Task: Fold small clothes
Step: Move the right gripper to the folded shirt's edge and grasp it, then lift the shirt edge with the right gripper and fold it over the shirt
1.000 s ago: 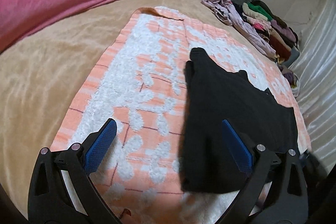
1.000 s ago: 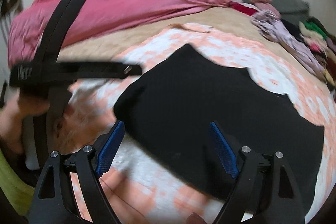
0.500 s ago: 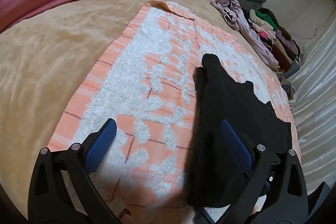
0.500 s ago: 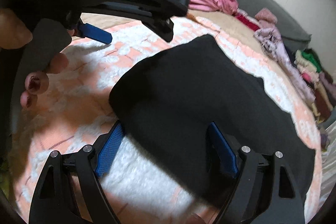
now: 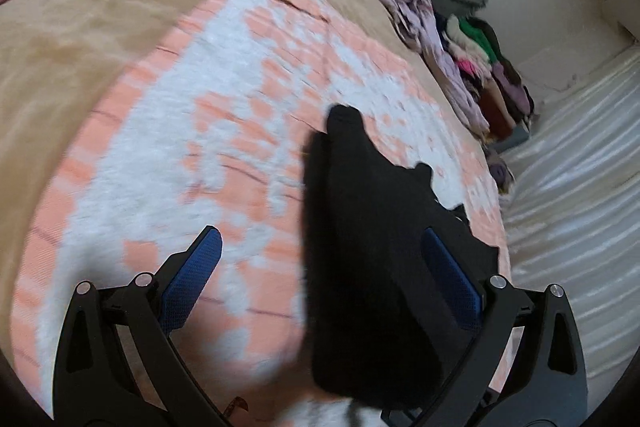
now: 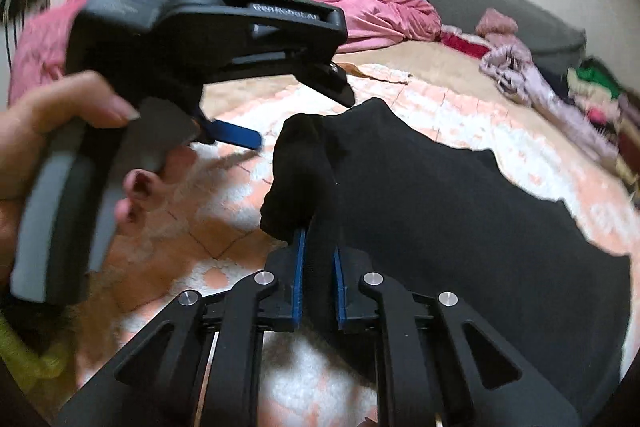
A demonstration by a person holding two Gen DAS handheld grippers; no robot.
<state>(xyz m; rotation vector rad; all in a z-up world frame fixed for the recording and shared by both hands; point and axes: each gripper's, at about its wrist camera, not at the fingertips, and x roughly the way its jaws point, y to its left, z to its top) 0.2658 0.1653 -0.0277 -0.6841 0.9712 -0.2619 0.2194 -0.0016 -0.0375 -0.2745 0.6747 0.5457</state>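
Hiding tool (image 6: 317, 267) pads: black garment (image 6: 460, 211)

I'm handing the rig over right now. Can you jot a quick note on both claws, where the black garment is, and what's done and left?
Right claw: closing on the near edge of the black garment, cloth bunched between the pads.
Left claw: open, holding nothing, hovering over the garment's left edge.
Garment lies on the orange and white towel on the bed; the pile of other clothes sits at the far side.
Done: one edge gripped.
Left: probably grip with the left claw, then fold; no finished fold shows yet.
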